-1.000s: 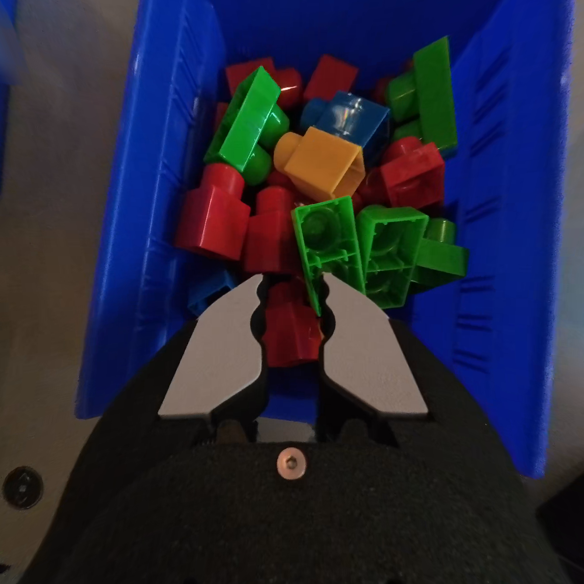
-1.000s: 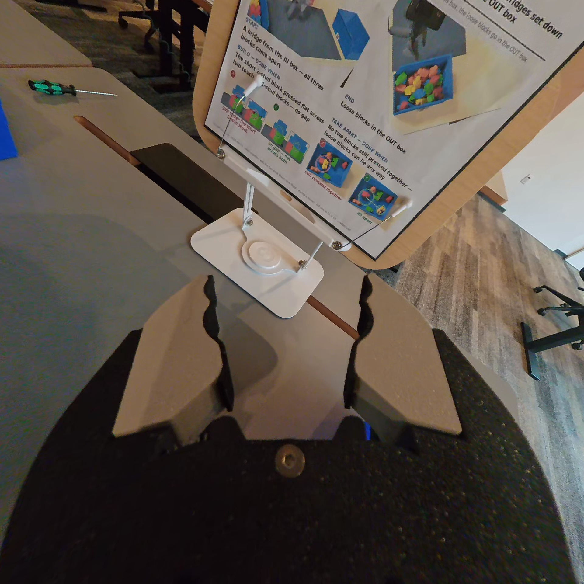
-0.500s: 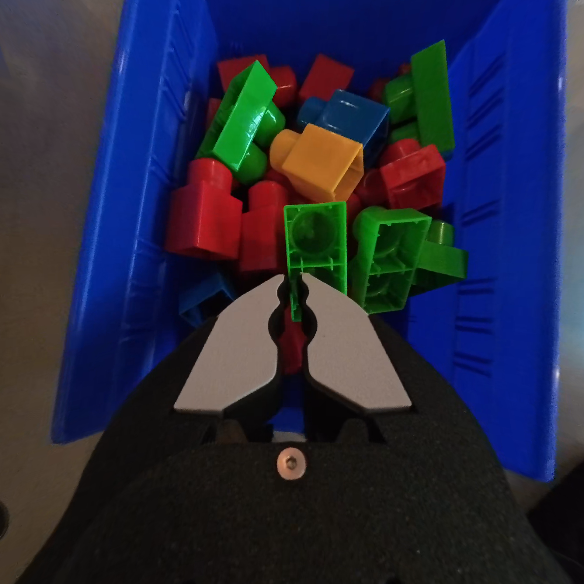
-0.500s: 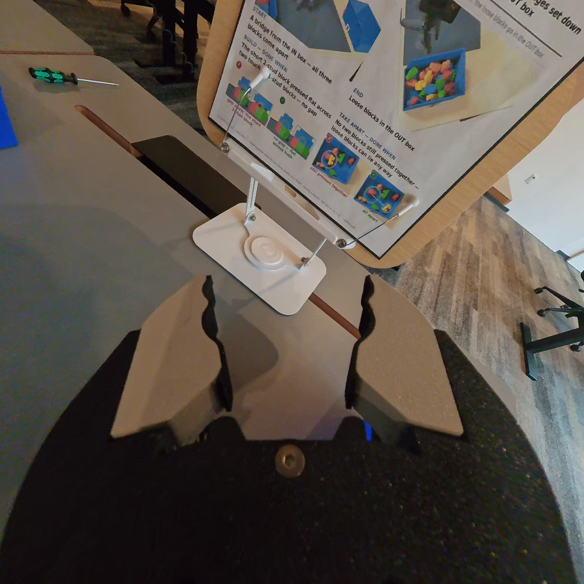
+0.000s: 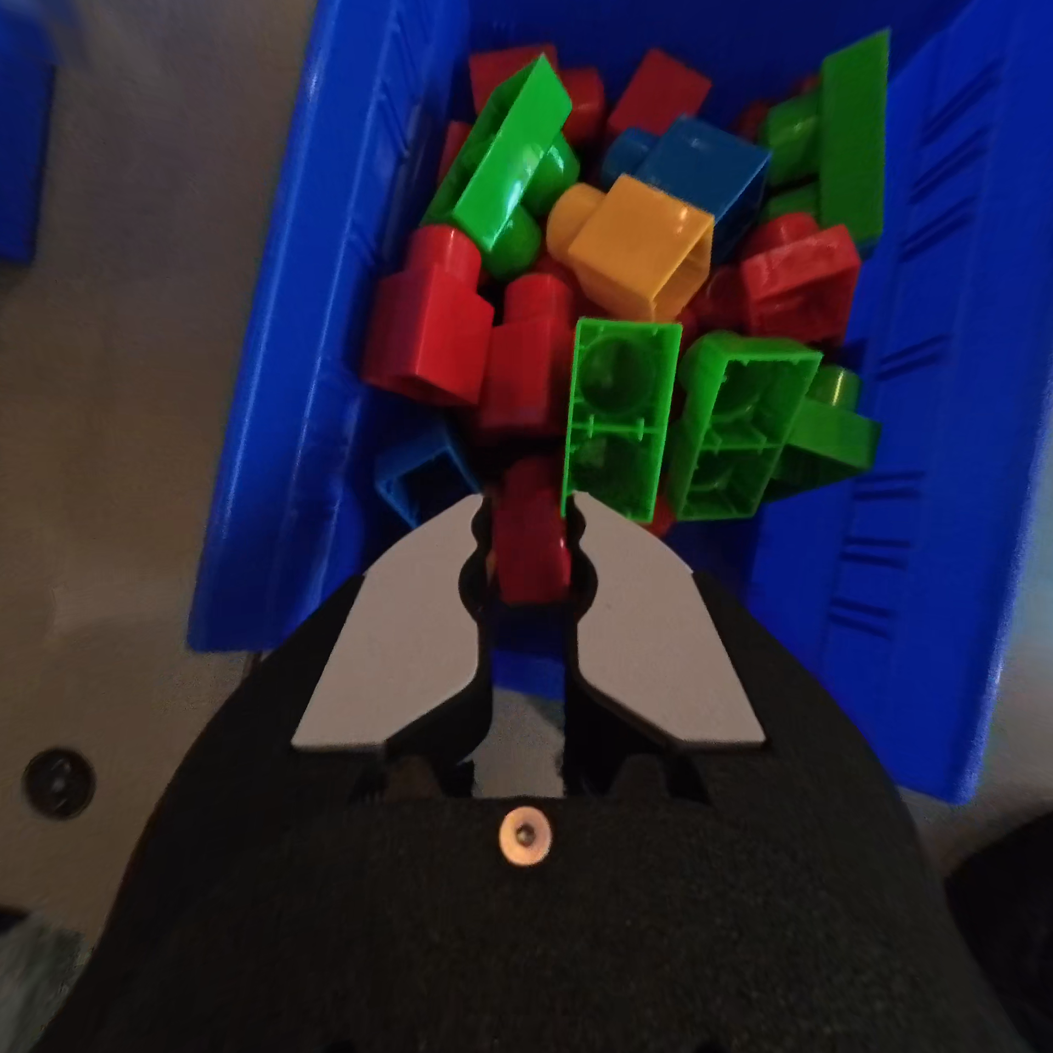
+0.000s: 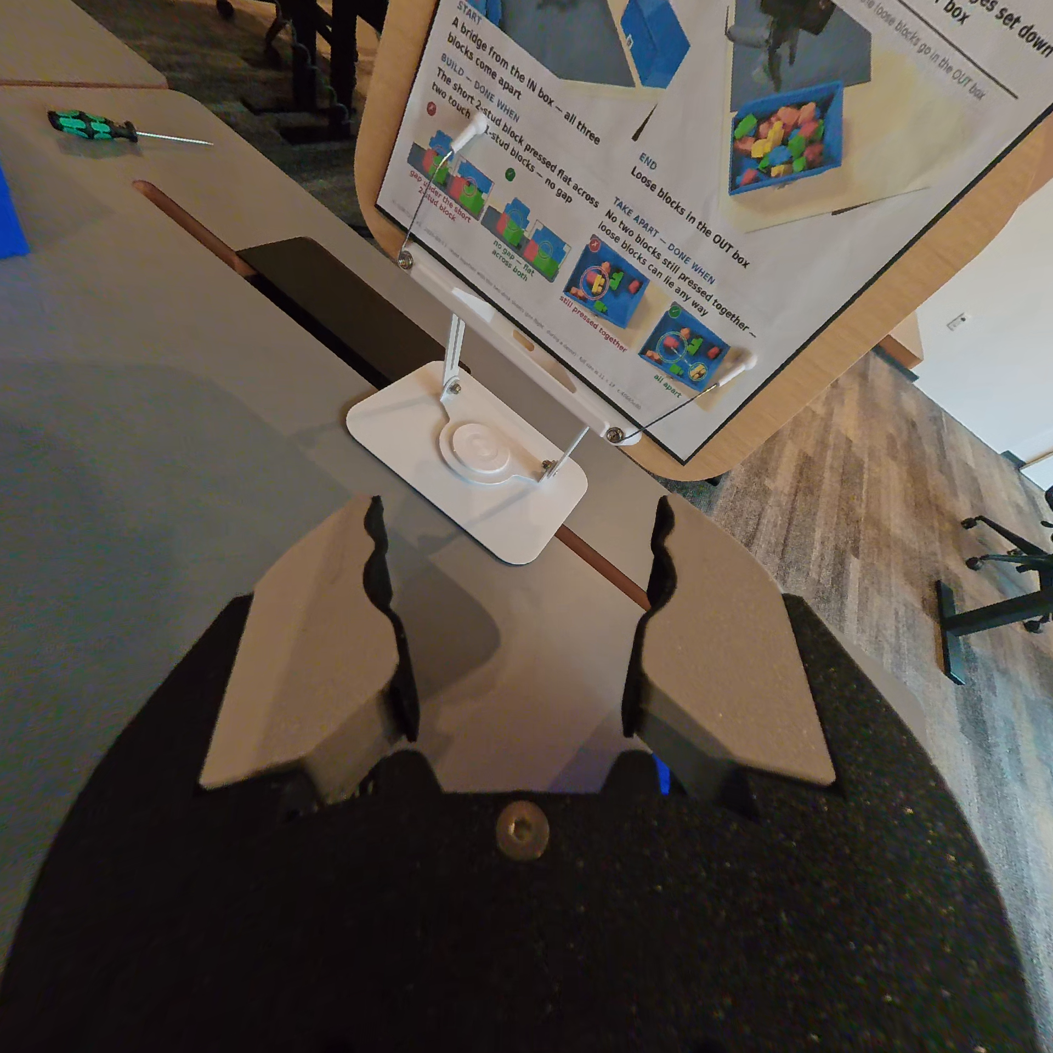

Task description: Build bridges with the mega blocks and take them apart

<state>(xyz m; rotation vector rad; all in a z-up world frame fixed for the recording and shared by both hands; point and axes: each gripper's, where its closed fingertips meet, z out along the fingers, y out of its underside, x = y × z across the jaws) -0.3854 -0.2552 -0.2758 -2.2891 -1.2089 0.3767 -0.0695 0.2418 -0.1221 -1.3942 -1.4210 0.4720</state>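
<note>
In the left wrist view a blue bin (image 5: 319,342) holds several loose mega blocks in red, green, blue and yellow. My left gripper (image 5: 527,507) hangs over the bin's near end with its jaws a narrow gap apart. A red block (image 5: 530,547) lies in the bin and shows in that gap. A green two-stud block (image 5: 618,416) lies hollow side up, with its near left corner at my right fingertip. A second hollow-side-up green block (image 5: 735,433) lies beside it. My right gripper (image 6: 515,504) is wide open and empty above the grey table (image 6: 142,456).
A printed instruction board (image 6: 655,171) on a white stand (image 6: 467,456) stands just ahead of the right gripper. A green-handled screwdriver (image 6: 94,126) lies far left. The table edge and floor with a chair base (image 6: 997,598) are at right. Another blue object (image 5: 23,159) stands left of the bin. Left tips to right tips: about 60 cm. The blue object (image 5: 23,159) lies around 30 cm away from my left fingertips.
The left jaws closed on the green block's wall half a second ago and have since parted. The green block has swung more upright. The right gripper only drifted slightly.
</note>
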